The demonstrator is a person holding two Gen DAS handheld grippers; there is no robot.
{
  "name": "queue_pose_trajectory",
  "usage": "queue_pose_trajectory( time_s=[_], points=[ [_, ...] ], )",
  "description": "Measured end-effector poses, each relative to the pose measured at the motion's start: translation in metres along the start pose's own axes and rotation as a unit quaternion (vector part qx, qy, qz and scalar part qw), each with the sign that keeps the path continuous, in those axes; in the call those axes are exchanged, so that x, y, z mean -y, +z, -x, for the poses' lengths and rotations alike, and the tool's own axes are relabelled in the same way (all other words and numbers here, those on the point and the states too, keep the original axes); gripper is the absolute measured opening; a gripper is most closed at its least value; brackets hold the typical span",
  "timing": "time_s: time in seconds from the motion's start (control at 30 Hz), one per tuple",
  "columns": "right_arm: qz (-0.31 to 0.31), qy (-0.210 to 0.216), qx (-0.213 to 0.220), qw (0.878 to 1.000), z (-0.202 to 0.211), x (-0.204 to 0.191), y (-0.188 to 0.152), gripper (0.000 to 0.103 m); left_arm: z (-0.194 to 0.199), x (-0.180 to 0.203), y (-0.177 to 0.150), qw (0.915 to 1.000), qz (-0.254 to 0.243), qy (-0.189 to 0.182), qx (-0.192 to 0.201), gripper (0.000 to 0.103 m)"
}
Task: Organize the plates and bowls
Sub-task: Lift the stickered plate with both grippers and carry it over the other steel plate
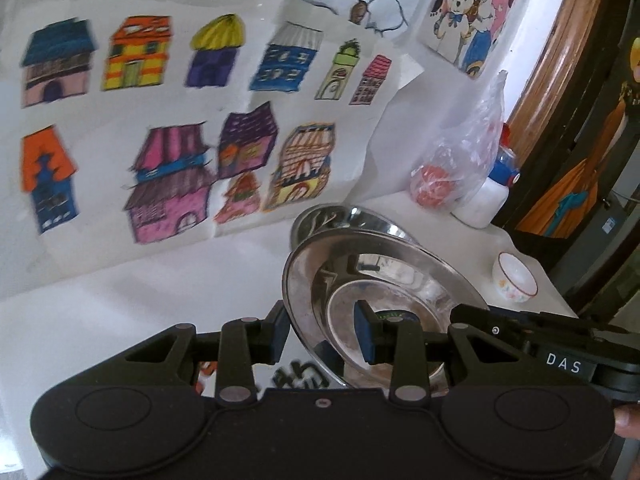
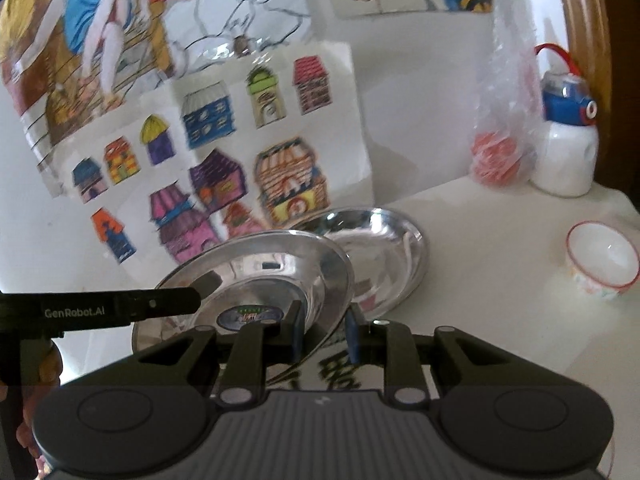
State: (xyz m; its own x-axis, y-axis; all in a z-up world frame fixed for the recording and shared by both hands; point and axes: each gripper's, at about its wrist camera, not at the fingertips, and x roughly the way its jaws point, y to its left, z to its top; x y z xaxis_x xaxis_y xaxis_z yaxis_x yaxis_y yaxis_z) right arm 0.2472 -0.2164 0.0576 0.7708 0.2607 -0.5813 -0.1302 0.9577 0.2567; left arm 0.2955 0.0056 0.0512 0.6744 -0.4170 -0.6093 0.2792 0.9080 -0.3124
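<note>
White tabletop [image 2: 480, 248] carries everything, with coloured drawings of houses [image 1: 168, 120] taped to the wall behind its far edge. Nearest, a steel plate [image 2: 256, 276] is lifted and tilted above the table, held from both sides. In the left wrist view the left gripper [image 1: 322, 336] has its jaws partly closed across the plate's [image 1: 360, 288] rim, one blue pad under the rim and the other inside the dish; whether both pads press the metal cannot be told. In the right wrist view the right gripper [image 2: 325, 332] straddles the opposite rim with its pads narrowly apart, the rim passing between them. The left gripper's black finger [image 2: 160, 304] reaches across the plate from the left. Just behind the raised plate, a second steel plate [image 2: 384, 248] lies flat on the table, partly overlapped by it. Toward the right edge stands a small white bowl [image 2: 602, 260] with a red rim, upright and well apart from the plates. At the far right corner sit a clear plastic bag [image 2: 500, 148] with something red inside and, beside it, a white bottle [image 2: 566, 152] with a blue cap.
</note>
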Motion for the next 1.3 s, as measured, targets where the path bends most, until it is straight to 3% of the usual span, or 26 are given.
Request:
queue_pose_trajectory(
  time_s=[0.37, 0.7, 1.3],
  points=[
    [-0.004, -0.028, 0.015, 0.999, -0.030, 0.030, 0.021, 0.025, -0.050, 0.015, 0.029, 0.9999, -0.009, 0.004, 0.005, 0.036],
    [0.008, -0.045, 0.010, 0.999, -0.055, 0.045, 0.026, 0.025, -0.090, 0.013, 0.035, 0.9999, -0.006, 0.009, -0.008, 0.036],
    [0.047, -0.070, 0.009, 0.996, -0.070, 0.040, 0.024, 0.028, -0.109, 0.017, 0.031, 0.9986, -0.044, 0.030, 0.004, 0.036]
  ],
)
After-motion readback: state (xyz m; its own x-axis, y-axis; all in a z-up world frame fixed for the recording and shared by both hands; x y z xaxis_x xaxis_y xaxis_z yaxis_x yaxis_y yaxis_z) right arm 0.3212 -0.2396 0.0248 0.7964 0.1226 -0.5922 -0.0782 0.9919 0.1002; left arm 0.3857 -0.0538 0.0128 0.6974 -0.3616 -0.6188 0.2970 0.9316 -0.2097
